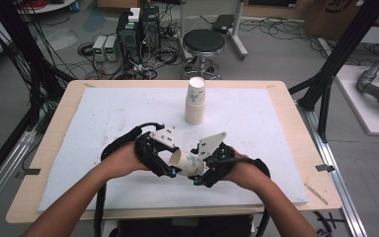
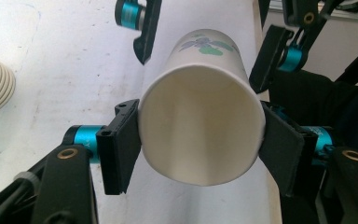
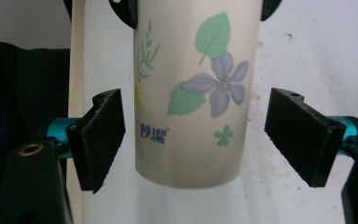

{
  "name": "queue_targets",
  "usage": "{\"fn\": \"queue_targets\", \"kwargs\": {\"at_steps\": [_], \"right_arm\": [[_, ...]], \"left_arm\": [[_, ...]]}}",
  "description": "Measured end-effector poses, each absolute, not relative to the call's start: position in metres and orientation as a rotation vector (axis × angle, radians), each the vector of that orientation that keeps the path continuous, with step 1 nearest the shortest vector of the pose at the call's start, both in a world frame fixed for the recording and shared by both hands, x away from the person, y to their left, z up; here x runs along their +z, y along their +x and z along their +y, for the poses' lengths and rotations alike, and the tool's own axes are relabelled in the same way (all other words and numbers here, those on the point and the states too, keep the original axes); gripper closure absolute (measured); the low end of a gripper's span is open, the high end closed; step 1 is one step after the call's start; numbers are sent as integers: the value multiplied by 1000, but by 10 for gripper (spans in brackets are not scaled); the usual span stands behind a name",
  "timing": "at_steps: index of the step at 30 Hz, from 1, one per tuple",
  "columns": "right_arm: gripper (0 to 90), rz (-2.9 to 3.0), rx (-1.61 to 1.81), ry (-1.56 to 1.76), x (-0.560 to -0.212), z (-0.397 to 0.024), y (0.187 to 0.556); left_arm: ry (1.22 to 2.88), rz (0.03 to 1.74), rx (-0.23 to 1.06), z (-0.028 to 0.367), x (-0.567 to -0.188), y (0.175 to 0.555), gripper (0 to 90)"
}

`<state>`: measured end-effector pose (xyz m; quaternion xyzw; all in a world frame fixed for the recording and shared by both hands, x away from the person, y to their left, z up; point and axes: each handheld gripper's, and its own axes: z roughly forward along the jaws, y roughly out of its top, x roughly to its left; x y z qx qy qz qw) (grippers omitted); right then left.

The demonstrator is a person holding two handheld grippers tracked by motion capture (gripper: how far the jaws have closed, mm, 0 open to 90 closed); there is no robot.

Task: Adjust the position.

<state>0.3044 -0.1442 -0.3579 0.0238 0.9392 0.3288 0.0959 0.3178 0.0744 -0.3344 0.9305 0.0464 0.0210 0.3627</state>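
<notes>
a white paper cup (image 1: pixel 187 163) printed with a purple flower and green leaves lies on its side in the air above the tabletop (image 1: pixel 103 113), empty.

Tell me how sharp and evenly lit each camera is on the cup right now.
High view: even room light, slightly soft, the paper cup small between the grippers. Left gripper view: the cup's rim crisp, its inside shaded, white table cover bright. Right gripper view: flower print sharp, the pads a little soft.
</notes>
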Motion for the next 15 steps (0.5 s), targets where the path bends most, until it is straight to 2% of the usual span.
{"fn": "queue_targets", "kwargs": {"at_steps": [7,15], "right_arm": [[346,2805,917,42,-362,-139,303],[361,2801,915,59,-366,-138,304]], "left_arm": [[2395,123,54,72,-336,317,341],[2367,152,57,71,-337,316,301]]}}
